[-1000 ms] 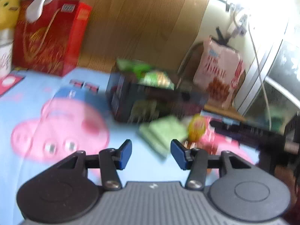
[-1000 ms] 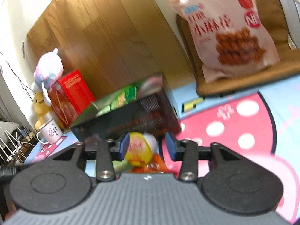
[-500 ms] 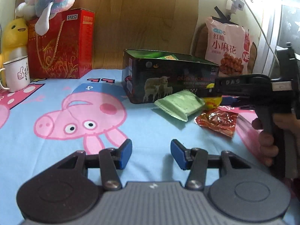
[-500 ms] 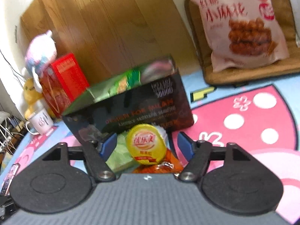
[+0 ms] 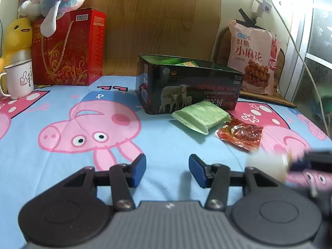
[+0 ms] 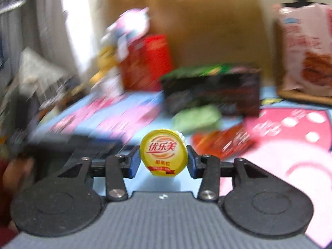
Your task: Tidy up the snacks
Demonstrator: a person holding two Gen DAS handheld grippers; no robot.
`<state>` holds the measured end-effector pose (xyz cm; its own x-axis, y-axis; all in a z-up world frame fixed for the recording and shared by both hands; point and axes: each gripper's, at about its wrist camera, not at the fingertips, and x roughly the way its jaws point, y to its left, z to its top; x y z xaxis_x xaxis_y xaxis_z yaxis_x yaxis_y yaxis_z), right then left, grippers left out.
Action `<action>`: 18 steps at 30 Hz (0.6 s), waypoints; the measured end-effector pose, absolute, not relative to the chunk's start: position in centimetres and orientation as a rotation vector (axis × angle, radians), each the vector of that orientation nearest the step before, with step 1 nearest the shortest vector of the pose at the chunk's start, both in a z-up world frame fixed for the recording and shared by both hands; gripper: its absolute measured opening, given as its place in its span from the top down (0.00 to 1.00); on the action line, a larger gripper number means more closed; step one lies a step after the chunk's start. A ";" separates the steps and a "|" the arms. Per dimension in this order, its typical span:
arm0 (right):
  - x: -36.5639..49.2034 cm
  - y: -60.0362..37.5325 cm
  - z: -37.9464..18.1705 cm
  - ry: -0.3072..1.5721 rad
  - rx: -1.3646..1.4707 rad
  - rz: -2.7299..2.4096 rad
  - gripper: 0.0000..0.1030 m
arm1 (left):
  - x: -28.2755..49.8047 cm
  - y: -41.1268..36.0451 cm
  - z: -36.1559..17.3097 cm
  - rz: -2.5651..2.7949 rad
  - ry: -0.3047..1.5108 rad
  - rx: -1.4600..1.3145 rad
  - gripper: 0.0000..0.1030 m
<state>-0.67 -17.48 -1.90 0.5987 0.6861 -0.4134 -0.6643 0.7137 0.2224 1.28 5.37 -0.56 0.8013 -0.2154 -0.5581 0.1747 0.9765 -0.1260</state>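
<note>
Half a second before, the right gripper [image 6: 164, 162] sat by the dark box; it had since pulled back toward the near side, taking the jelly cup [image 6: 163, 151] along. Its jaws were closed on the cup's sides, and the cup's yellow lid faced the camera, so its long way ran along the jaws. The left gripper [image 5: 167, 170] hung low over the blue pig sheet [image 5: 62, 166], jaws partly open and holding nothing. Farther off lay a green packet [image 5: 200, 117] and, just beside it, a red packet [image 5: 241, 133]. Behind them stood the dark box [image 5: 186, 87], open on top. The right view was very blurry, and the box's inside was mostly hidden.
</note>
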 end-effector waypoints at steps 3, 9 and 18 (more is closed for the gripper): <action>-2.7 -16.3 -2.5 0.518 -0.031 0.863 0.53 | 1.2 5.4 -0.6 -0.208 0.608 -0.066 0.55; -4.9 -14.4 -3.1 0.504 -0.125 0.884 0.52 | 1.1 5.4 -0.6 -0.204 0.611 -0.057 0.54; -5.4 -15.7 -3.3 0.495 -0.087 0.809 0.34 | 0.1 6.7 -0.5 -0.258 0.618 -0.122 0.47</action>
